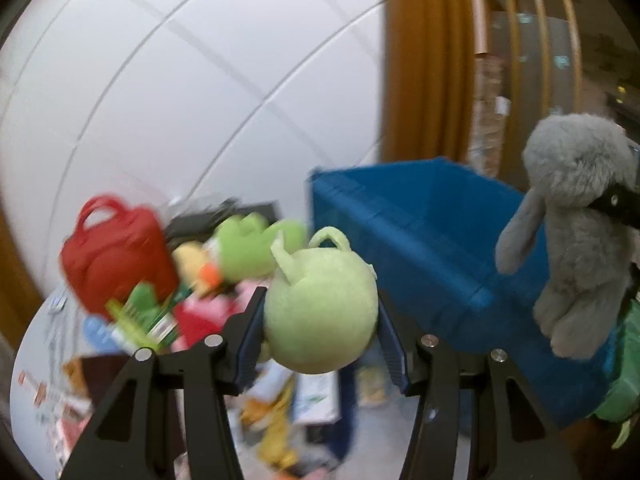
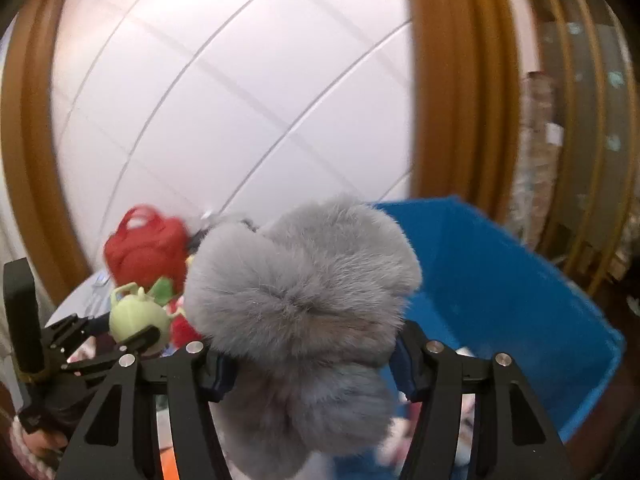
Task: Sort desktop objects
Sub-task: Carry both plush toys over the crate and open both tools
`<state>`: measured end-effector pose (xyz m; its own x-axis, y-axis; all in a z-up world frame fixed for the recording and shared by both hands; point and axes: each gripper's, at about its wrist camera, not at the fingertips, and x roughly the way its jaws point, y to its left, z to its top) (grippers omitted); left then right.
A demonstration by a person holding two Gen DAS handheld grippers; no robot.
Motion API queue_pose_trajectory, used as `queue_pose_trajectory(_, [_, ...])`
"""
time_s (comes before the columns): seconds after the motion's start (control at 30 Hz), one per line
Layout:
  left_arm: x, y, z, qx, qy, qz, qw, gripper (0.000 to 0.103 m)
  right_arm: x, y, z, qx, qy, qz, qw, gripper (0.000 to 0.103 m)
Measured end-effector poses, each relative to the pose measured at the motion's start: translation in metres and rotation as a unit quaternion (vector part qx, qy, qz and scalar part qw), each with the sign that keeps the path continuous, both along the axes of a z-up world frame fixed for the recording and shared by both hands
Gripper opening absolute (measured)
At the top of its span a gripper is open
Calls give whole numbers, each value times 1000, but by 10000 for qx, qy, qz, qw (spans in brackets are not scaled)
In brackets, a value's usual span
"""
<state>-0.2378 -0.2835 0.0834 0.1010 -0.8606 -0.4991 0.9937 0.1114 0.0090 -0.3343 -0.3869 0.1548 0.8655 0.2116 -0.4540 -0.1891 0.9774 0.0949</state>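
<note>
My left gripper (image 1: 320, 320) is shut on a round light-green plush toy (image 1: 320, 284) with a loop on top, held in the air above the clutter. In the right wrist view the same green toy (image 2: 138, 318) and left gripper (image 2: 132, 328) show at the lower left. My right gripper (image 2: 316, 364) is shut on a fluffy grey plush animal (image 2: 304, 300) that fills the middle of that view. In the left wrist view the grey plush (image 1: 576, 208) hangs at the far right. An open blue bin (image 1: 420, 232) (image 2: 500, 300) lies just behind and to the right of both toys.
On the white table (image 1: 28, 344) lie a red bag (image 1: 116, 256) (image 2: 148, 248), a green frog plush (image 1: 256, 248), and several packets and papers. A white panelled wall and wooden trim (image 1: 428, 60) stand behind. A person's hand (image 2: 36, 440) holds the left gripper.
</note>
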Motion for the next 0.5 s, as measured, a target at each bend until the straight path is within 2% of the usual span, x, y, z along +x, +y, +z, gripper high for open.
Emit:
queue_pose_trajectory(0.1, [-49, -26, 18, -115, -119, -355, 9992, 51, 0, -40, 8, 12, -108, -308, 9995, 60])
queue_pose_trajectory(0.23, [-113, -56, 29, -167, -157, -770, 9968, 51, 4, -91, 5, -122, -49, -635, 9979, 61])
queue_pose_trajectory(0.33, [-157, -76, 26, -98, -288, -987, 9947, 51, 13, -126, -9, -247, 107, -823, 9962, 61])
queue_pose_trajectory(0.5, [-208, -105, 6, 307, -484, -1181, 9913, 52, 33, -172, -36, -584, 452, -998, 9923, 61])
